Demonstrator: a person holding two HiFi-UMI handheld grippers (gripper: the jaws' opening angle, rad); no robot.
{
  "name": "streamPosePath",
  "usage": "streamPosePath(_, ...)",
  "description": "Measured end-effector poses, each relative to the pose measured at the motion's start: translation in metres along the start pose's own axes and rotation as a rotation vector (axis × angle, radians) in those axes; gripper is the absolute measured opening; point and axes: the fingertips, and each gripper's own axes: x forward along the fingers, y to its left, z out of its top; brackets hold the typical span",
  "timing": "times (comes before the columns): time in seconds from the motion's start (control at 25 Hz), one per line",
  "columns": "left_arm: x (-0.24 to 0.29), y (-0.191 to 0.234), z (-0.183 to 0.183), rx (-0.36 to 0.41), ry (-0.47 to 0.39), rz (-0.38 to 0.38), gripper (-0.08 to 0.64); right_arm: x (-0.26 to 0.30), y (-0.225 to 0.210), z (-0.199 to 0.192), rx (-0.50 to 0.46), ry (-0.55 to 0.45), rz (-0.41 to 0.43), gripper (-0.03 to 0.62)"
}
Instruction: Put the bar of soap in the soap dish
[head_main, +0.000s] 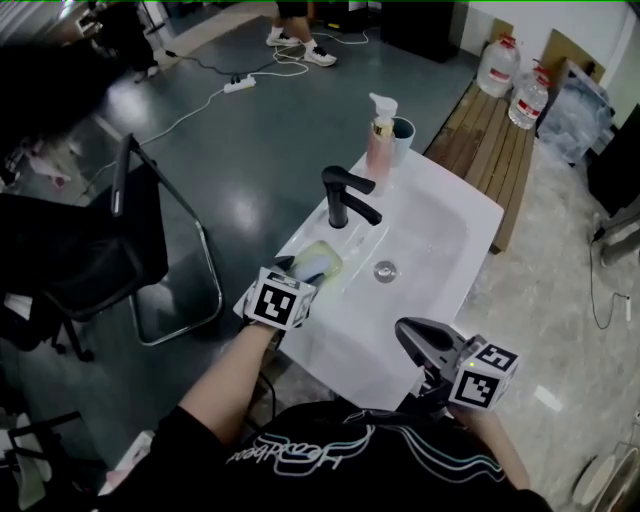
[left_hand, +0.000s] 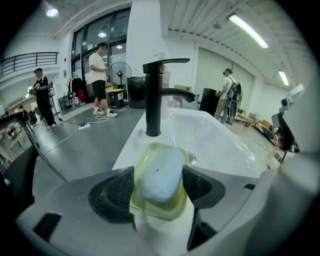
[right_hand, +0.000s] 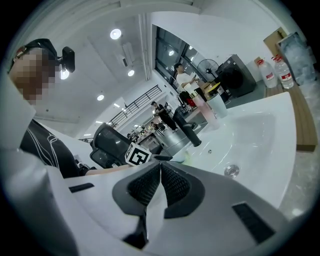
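Note:
A pale blue bar of soap (left_hand: 161, 174) lies in the yellow-green soap dish (left_hand: 159, 214) on the left rim of the white sink (head_main: 440, 225), just in front of the black faucet (left_hand: 154, 97). My left gripper (left_hand: 159, 187) is open, its two pads standing either side of the soap and dish without pressing on them. From the head view the dish (head_main: 334, 262) peeks out beyond the left gripper (head_main: 297, 266). My right gripper (head_main: 405, 330) hovers over the sink's near edge, shut with nothing between its pads (right_hand: 172, 184).
A pink pump bottle (head_main: 380, 140) and a blue cup (head_main: 404, 138) stand at the sink's far corner. The drain (head_main: 385, 270) sits mid-basin. A black chair (head_main: 90, 250) is to the left, a wooden bench (head_main: 480, 140) with water bottles (head_main: 512, 85) beyond.

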Motion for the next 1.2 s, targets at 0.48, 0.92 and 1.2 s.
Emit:
streamPosePath(0.48, -0.040, 0.000, 0.000, -0.192, -0.106, -0.068, 0.327, 0.007, 0.014, 0.011, -0.053, 0.004, 0.023, 0.029)
streamPosePath(0.92, -0.153, -0.072, 0.044, -0.368, -0.405, -0.386, 0.161, 0.010, 0.049, 0.050, -0.169, -0.029, 0.072, 0.028)
streamPosePath(1.2, -0.209, -0.109, 0.072, -0.300, -0.559, -0.477, 0.053, 0.015, 0.074, 0.061, -0.201, -0.059, 0.138, 0.028)
